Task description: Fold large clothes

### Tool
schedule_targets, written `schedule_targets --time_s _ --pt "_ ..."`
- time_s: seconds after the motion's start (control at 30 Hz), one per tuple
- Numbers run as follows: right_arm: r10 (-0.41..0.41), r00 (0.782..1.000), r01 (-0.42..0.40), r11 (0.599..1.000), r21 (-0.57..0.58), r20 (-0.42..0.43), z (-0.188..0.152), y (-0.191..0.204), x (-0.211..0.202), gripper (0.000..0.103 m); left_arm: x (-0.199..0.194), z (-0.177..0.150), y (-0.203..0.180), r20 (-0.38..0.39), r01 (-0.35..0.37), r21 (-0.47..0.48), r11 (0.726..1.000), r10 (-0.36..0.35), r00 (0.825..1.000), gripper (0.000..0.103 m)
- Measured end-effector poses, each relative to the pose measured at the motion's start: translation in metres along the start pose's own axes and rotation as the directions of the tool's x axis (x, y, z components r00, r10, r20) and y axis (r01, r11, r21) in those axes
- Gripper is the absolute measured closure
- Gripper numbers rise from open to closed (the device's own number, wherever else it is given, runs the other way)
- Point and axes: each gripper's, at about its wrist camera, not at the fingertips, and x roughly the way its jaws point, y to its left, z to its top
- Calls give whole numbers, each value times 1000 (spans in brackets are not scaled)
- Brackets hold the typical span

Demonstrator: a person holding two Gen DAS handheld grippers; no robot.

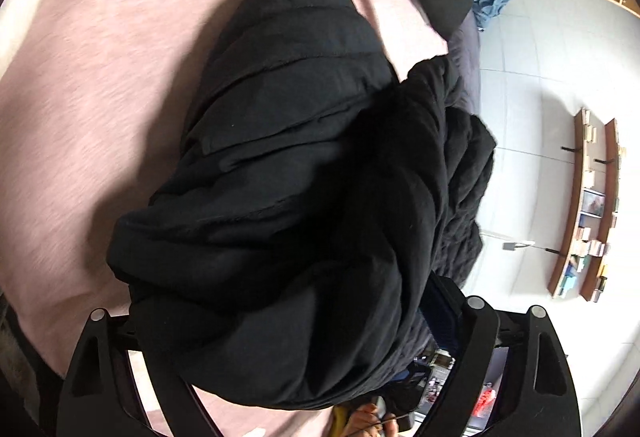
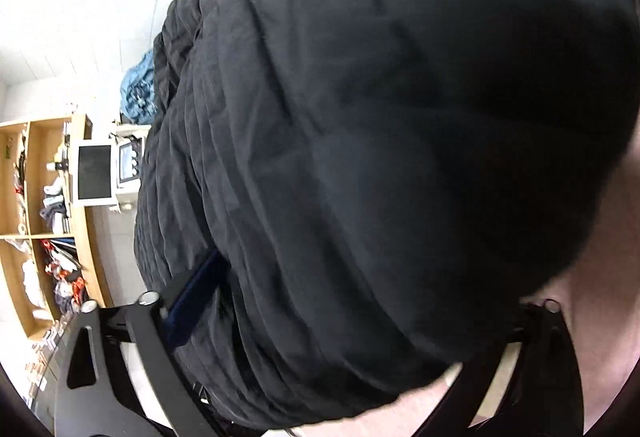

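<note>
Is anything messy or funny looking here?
Yes. The black jacket is not a neat fold: it sits bunched in a lumpy heap on the pink bed, and part of it spills over the bed's edge toward the white floor. It also drapes over both grippers, hiding their tips.

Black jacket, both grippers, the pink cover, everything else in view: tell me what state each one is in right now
black jacket: bundled in thick folds, lifted at one end, far end resting on the cover
left gripper: fingers buried in jacket fabric
right gripper: fingers buried in jacket fabric
pink cover: spread flat
blue garment: crumpled
monitor: screen dark
</note>
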Motion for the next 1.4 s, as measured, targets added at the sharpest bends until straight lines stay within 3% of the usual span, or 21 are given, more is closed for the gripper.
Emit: schedule_targets --time_s 0.13,0.17,0.2,0.23,0.3,0.43,0.57,0.63,0.7,0.8,0.87,0.93,1.03,1.1,1.17,1.2,1.23,1.27,1.3,1.37,1.4 --pt "-3 1000 3 999 47 -2 4 1 4 5 4 15 -7 4 29 15 999 -29 1000 40" --pt "0 1000 1 998 57 -9 4 2 4 14 6 19 -12 3 31 25 999 -31 1000 47" --pt "16 999 -14 997 71 -27 4 4 7 34 8 23 -16 2 40 33 999 -40 999 51" --pt "21 998 -16 995 94 -51 3 6 10 40 9 27 -20 2 47 41 998 -47 999 59" --pt "48 996 -38 992 118 -76 0 16 9 64 9 33 -38 3 45 97 994 -46 999 68" --pt "-6 991 7 1000 9 -133 -4 57 8 79 -1 40 -98 17 24 273 962 -29 999 80" --pt "13 983 -43 986 -163 -184 -16 130 8 85 -34 44 -186 99 -27 511 859 -27 995 84" --pt "34 980 -84 964 -252 -196 -22 166 10 86 -59 44 -232 164 -68 610 789 -42 986 85" --pt "69 973 -142 929 -342 -218 -29 214 17 86 -83 46 -263 218 -101 662 743 -61 974 85" --pt "138 952 -249 869 -427 -274 -42 279 39 86 -138 54 -300 317 -148 710 689 -125 940 86" --pt "189 928 -329 821 -467 -321 -54 323 58 86 -188 63 -312 395 -177 718 673 -184 900 86" --pt "227 897 -412 739 -533 -380 -73 377 87 87 -228 71 -317 467 -210 707 675 -223 855 86" --pt "250 856 -504 598 -624 -452 -104 457 139 87 -289 82 -294 607 -303 654 693 -241 757 85" --pt "260 825 -557 524 -644 -502 -127 505 186 87 -316 98 -265 696 -344 581 738 -232 679 85" --pt "244 804 -586 477 -655 -542 -145 545 236 87 -324 119 -228 749 -356 494 794 -180 638 83" --pt "211 800 -592 436 -678 -562 -160 566 272 87 -322 133 -210 767 -366 441 819 -133 628 83" --pt "165 814 -570 414 -710 -557 -173 575 302 86 -314 155 -181 771 -354 370 859 -71 633 82" --pt "132 819 -556 423 -716 -558 -188 574 325 86 -308 170 -157 761 -344 323 882 -27 648 80" --pt "70 812 -538 477 -695 -580 -199 566 365 86 -299 185 -132 744 -335 272 902 24 668 80" --pt "-50 838 -435 541 -720 -544 -213 553 419 86 -276 215 -71 669 -285 148 947 117 734 75" --pt "-74 838 -405 578 -708 -540 -213 539 433 84 -266 222 -51 646 -260 114 959 127 752 73"
